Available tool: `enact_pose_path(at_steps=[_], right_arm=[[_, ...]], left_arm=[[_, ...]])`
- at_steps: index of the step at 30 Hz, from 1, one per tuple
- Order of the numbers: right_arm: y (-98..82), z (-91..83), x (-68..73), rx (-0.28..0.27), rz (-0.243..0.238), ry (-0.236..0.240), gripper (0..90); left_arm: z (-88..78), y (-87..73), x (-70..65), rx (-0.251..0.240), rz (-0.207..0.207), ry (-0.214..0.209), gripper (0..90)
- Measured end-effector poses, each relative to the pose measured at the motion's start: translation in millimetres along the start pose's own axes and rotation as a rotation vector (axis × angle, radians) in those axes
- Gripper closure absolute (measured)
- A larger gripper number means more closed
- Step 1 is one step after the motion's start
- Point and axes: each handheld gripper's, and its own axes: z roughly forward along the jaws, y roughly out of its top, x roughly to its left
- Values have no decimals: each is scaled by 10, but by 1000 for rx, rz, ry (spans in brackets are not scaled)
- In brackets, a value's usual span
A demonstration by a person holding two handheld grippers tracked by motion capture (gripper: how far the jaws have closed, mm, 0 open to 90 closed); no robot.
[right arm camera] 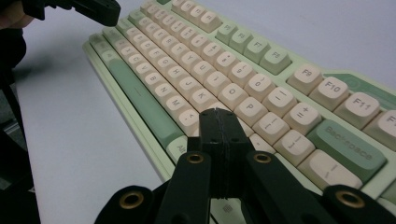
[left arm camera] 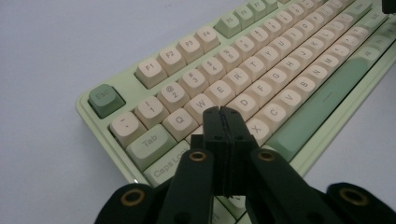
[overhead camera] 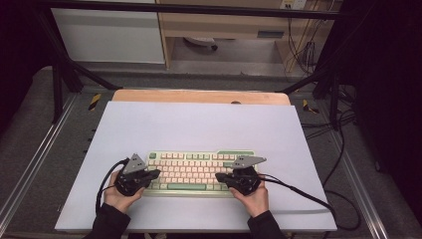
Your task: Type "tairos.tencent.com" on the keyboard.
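From the high view we see the keyboard (overhead camera: 199, 172) lying flat near our edge of the pale table cover (overhead camera: 199, 124), with the left gripper (overhead camera: 155, 174) over its left end and the right gripper (overhead camera: 219, 177) over its right half. Both have their jaws pressed together and hold nothing.

In the left gripper view our closed jaws end above the A and S region, pointing across rows of rounded cream keycaps (left arm camera: 247, 70); the Esc key (left arm camera: 103, 98) and the space bar (left arm camera: 322, 105) are sage green, set in a pale green case.

In the right gripper view the shut jaws hover near the P and L keys, the green Backspace (right arm camera: 348, 144) just beside them.

We judge the board rigid and moderately heavy, its matte plastic fairly smooth. Keycaps can pop off, so we would take it by the case edges at both ends
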Motion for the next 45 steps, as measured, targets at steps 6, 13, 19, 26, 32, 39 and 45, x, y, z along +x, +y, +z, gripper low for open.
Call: enact_pose_path(at_steps=[6,13,19,26,32,39,45], right_arm=[[54,72,53,2,-3,15,900],[129,195,135,4,-15,33,900],[194,307,207,5,-17,47,900],[243,448,264,15,-14,60,900],[245,555,283,26,-12,57,900],[235,664,312,40,-10,63,900],[216,688,326,52,-22,60,900]], left_arm=[[-20,-24,27,-3,-10,0,896],[-11,-34,26,-1,-10,-4,896],[-9,-37,24,0,-10,-6,895],[-17,-39,28,-3,-12,-7,896],[-6,-38,24,0,-11,-7,896],[-8,-39,27,0,-11,-7,896],[-12,-37,30,-2,-12,-8,896]])
